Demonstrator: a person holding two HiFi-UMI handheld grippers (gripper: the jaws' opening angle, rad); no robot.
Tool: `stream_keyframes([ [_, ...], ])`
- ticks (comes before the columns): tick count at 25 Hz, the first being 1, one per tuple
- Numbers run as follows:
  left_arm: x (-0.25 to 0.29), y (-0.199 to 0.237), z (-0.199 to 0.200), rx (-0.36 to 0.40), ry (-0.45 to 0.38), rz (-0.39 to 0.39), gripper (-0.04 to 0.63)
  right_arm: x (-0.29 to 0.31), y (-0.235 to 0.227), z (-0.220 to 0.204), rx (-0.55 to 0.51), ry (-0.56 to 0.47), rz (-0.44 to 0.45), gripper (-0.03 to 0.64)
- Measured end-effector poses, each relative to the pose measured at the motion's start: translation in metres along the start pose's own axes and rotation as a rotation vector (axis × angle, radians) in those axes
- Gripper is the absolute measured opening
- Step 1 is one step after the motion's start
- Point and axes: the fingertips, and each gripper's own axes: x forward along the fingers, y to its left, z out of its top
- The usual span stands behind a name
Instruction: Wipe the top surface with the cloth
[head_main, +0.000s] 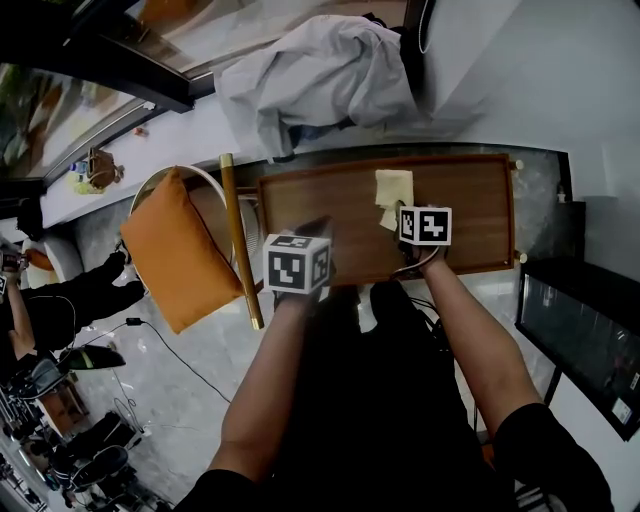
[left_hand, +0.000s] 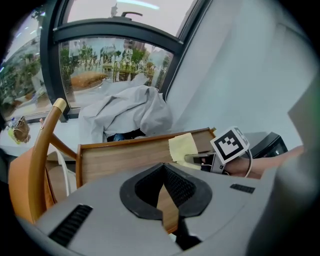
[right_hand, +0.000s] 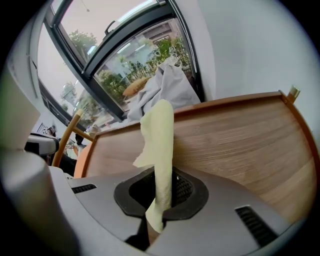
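**A:** Where is the cloth?

**B:** The yellow cloth (right_hand: 159, 150) is pinched at its near end by the right gripper (right_hand: 161, 202), jaws clamped tight on it. The rest sticks out ahead over the wooden top (head_main: 320, 200), right of the middle.

**A:** Is it down on the wood?

**B:** The head view leaves that unclear. It seems to rest there, or just above.

**A:** And the other claw?

**B:** The left gripper (left_hand: 164, 194) has its jaws together on nothing. It hovers over the near edge, left of the other.

**A:** How should the person wipe well?

**B:** Probably by lowering the hand so a broad fold lies flat, not only the tip. Long overlapping passes should follow, working from far to near. The hold on the cloth is narrow, so light pressure should keep it from slipping out.

**A:** And the edges?

**B:** A raised lip (right_hand: 235, 101) runs along the far side and both ends. The cloth should run right into it, with the jaws slowed so they don't knock it. Otherwise the top is bare, so there is free room across it.

**A:** Anything close by?

**B:** A heap of grey fabric (head_main: 320, 75) lies beyond the far lip. A chair with an orange cushion (head_main: 180, 250) stands just off the left end. The left gripper would do well to lift out of the path.
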Motion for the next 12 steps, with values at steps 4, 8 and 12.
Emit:
stream_keyframes([
  [4, 0.009, -0.014, 0.002, 0.006, 0.005, -0.012, 0.011, -0.007, -0.017, 0.001, 0.006, -0.004, -0.011, 0.032],
  [8, 0.018, -0.026, 0.008, 0.013, 0.004, -0.021, 0.011, -0.013, -0.036, 0.004, 0.004, -0.009, -0.024, 0.032],
  [12, 0.025, -0.036, 0.011, 0.016, 0.005, -0.029, 0.011, -0.02, -0.055, 0.005, 0.002, -0.011, -0.038, 0.032],
])
